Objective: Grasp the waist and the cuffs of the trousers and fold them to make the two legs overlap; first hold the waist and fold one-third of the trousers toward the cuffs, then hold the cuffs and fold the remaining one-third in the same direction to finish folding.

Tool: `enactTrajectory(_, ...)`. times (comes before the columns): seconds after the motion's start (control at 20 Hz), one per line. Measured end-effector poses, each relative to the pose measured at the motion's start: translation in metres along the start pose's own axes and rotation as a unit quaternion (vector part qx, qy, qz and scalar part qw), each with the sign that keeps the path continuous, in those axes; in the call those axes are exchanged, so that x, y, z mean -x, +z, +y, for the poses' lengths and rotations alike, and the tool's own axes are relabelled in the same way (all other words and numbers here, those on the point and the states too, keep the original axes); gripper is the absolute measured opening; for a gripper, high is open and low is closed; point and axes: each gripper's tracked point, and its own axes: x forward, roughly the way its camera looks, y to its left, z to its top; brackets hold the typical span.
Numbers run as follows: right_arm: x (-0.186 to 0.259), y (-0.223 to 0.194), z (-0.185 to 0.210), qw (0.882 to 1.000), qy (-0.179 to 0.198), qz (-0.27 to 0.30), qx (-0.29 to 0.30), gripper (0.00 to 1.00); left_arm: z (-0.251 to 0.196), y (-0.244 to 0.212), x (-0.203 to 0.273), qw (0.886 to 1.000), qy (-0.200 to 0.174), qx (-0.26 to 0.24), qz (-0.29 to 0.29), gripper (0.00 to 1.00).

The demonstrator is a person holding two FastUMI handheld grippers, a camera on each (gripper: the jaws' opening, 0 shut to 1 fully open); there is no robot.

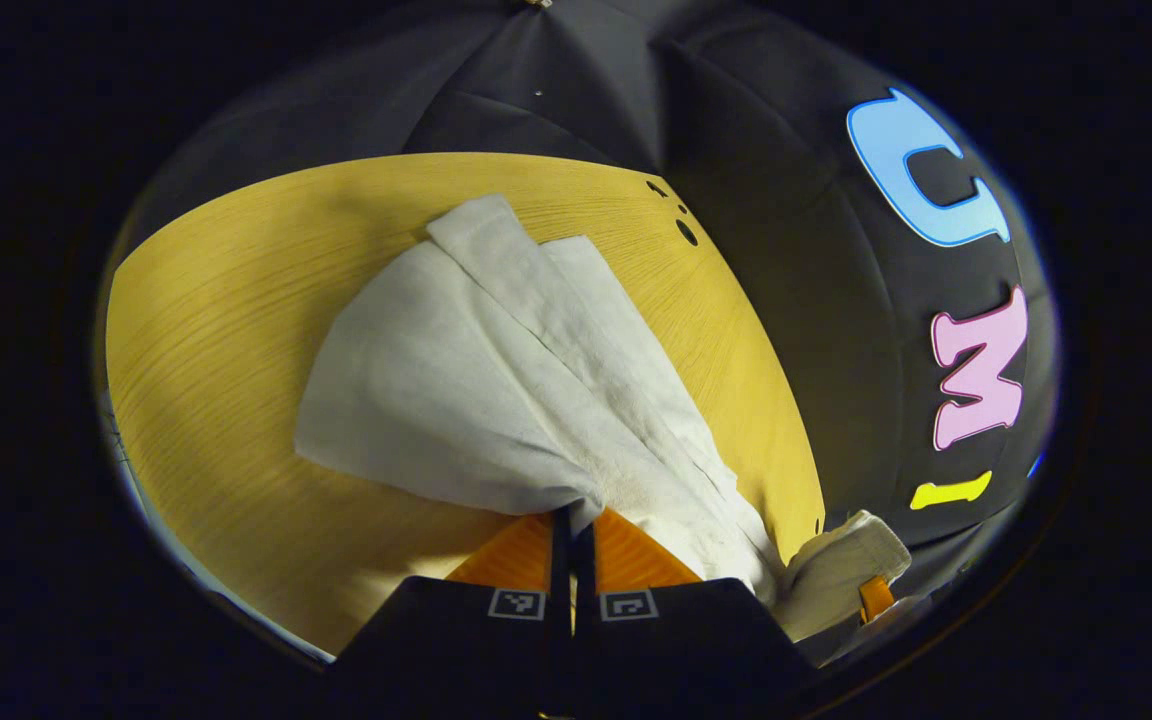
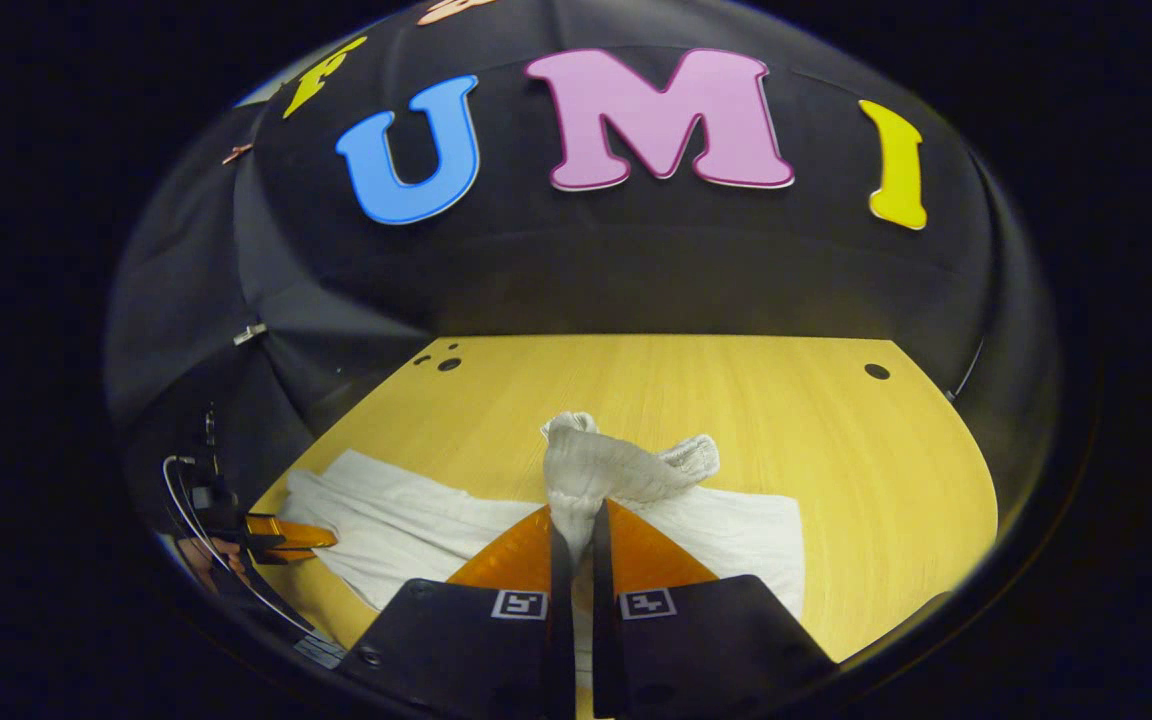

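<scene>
Left gripper view puts the white trousers (image 1: 496, 380) on the yellow wooden tabletop (image 1: 216, 330), running as one long band away from the left gripper (image 1: 573, 522) toward the far edge of the tabletop. The left gripper is closed on a gathered edge of the cloth, with both fingers pinching it and hardly any gap between them. Which end it holds, waist or cuffs, I cannot tell. To the right of that pinch the fabric sweeps on to a second bunched corner at the tabletop's near right edge, where the other gripper's fingers (image 1: 874, 597) show beside it.

Right gripper view has the right gripper (image 2: 576, 525) clamped on a raised knot of the trousers (image 2: 406, 515), its fingers closed with cloth pushed up between them. Measured from that knot, the flat part of the garment spreads left and right across the tabletop (image 2: 836, 450), and the left gripper (image 2: 286, 535) sits at the cloth's far left end.

So both grippers seem to share one short edge, and the long axis runs away from them. My reading is that the coming fold must carry this edge along that axis, both hands together.
</scene>
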Motion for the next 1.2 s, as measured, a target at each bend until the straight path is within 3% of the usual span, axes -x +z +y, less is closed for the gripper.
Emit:
enactTrajectory(0.3,-0.023,-0.051,0.037,0.996,0.027,0.062,0.056,0.12,0.000,0.000,0.000,1.000,0.002,-0.003,0.002,0.06)
enactTrajectory(0.5,-0.026,-0.083,0.055,0.991,0.057,0.111,0.037,0.19,-0.001,0.001,0.001,1.000,0.002,-0.003,0.002,0.06)
enactTrajectory(0.6,-0.026,-0.092,0.064,0.989,0.069,0.129,0.019,0.17,0.000,0.000,0.001,1.000,0.003,-0.004,0.001,0.06)
enactTrajectory(0.7,-0.022,-0.099,0.078,0.985,0.093,0.143,-0.003,0.48,-0.001,0.001,0.001,1.000,0.003,-0.003,-0.001,0.06)
enactTrajectory(0.75,-0.018,-0.101,0.084,0.983,0.109,0.148,-0.013,0.44,0.000,0.001,0.001,1.000,0.004,-0.002,-0.002,0.06)
enactTrajectory(0.85,-0.012,-0.106,0.098,0.978,0.133,0.159,-0.026,0.47,0.000,0.001,0.001,1.000,0.004,-0.001,-0.003,0.06)
enactTrajectory(1.05,-0.001,-0.105,0.085,0.978,0.127,0.158,-0.040,0.49,0.000,0.002,0.001,1.000,0.003,0.007,-0.006,0.06)
enactTrajectory(1.2,0.008,-0.094,0.052,0.982,0.101,0.140,-0.070,0.49,-0.002,0.005,0.004,1.000,0.007,0.005,-0.014,0.06)
